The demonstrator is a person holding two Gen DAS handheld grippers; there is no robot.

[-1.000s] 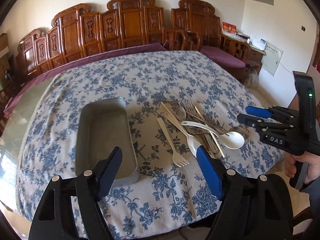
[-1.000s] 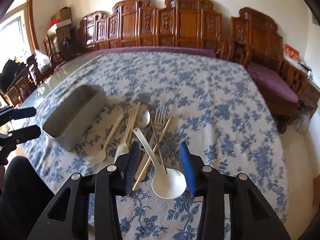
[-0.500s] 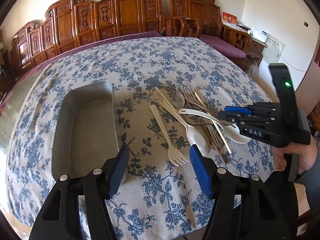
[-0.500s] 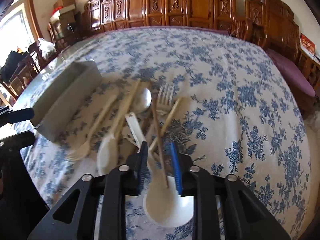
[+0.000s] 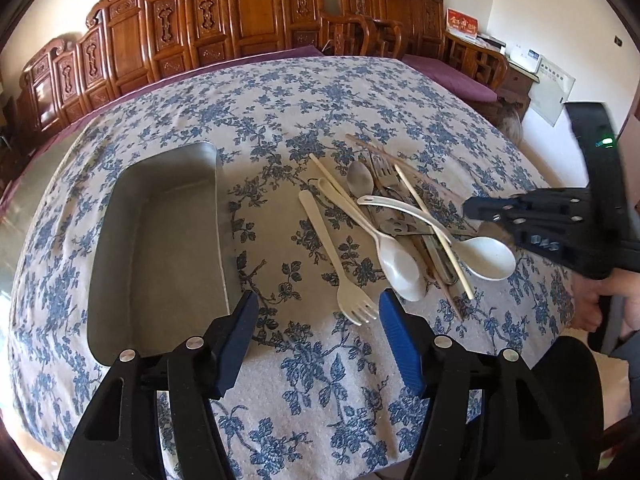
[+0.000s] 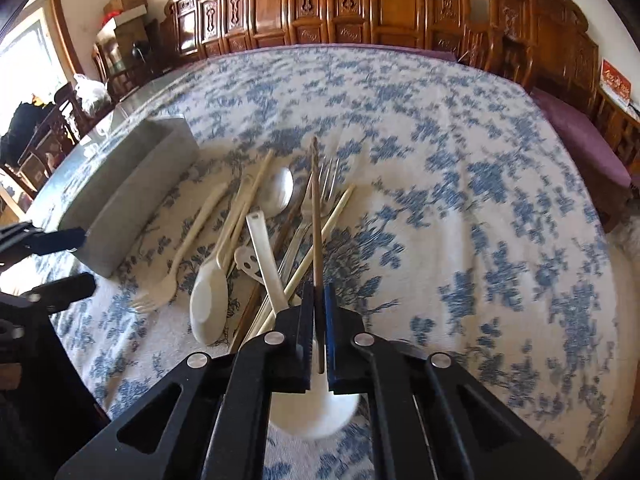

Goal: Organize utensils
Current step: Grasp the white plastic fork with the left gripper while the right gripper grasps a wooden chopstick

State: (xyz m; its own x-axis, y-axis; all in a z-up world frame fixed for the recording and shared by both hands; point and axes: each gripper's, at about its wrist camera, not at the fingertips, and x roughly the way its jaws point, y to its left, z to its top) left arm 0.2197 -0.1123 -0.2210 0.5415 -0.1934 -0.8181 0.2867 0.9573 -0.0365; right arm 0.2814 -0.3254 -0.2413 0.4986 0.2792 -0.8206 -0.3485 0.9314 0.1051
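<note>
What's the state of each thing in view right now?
Right gripper: shut on brown chopstick.
Left gripper: open, holding nothing.
Metal tray: empty.
Cream fork: flat on tablecloth, beside the pile.
White ladle spoon: atop the utensil pile.

The right gripper [image 6: 318, 312] covers the bowl of the white spoon [image 6: 316, 412], so only part of it shows. The tablecloth [image 6: 480, 200] is blurred in the right wrist view. Metal utensils [image 5: 404, 226] lie under the pile, mostly hidden. The tray [image 5: 160, 248] has its near end behind a left finger [image 5: 236, 340].
</note>
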